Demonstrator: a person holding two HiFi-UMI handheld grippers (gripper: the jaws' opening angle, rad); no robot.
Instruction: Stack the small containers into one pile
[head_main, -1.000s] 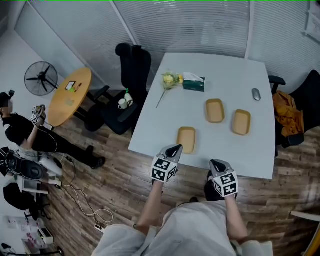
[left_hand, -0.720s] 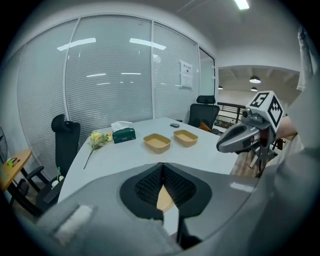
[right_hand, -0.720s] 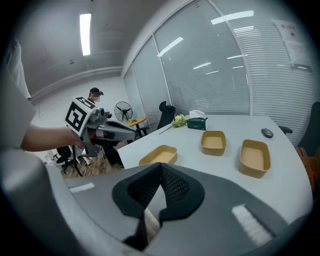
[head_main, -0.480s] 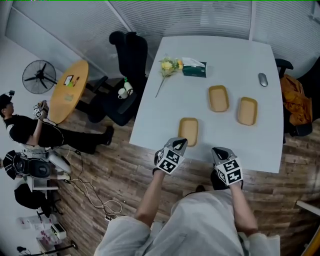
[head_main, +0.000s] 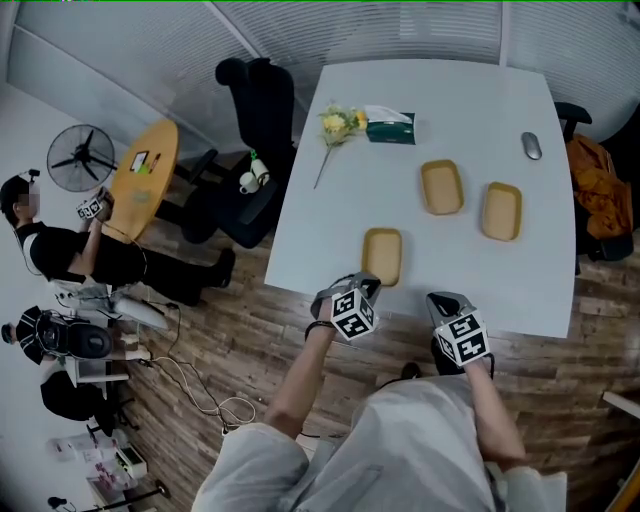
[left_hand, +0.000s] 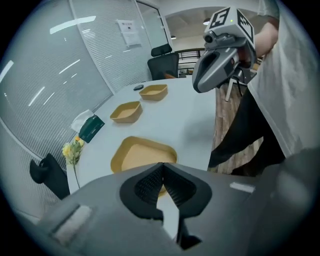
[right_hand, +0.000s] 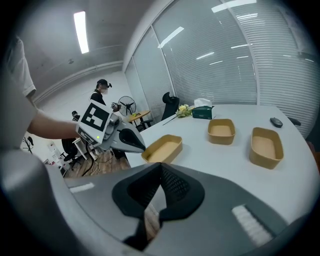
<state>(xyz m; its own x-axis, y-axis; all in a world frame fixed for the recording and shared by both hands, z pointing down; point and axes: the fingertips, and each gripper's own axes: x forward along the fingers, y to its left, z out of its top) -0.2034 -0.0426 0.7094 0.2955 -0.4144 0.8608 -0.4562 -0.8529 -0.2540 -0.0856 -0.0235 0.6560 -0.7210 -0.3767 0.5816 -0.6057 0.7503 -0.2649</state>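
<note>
Three shallow tan containers (head_main: 441, 186) lying apart, unstacked. Nearest container (head_main: 382, 255) sitting just ahead of left gripper (head_main: 360, 285) fingertips, near rim hiding behind them. Right gripper (head_main: 441, 300) fingers, left too, pressing together, empty.

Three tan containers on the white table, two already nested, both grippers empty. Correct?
Not quite: none are nested. The head view shows the near container, the middle container and the far-right container lying apart on the white table. The left gripper and right gripper are empty, jaws together.
</note>
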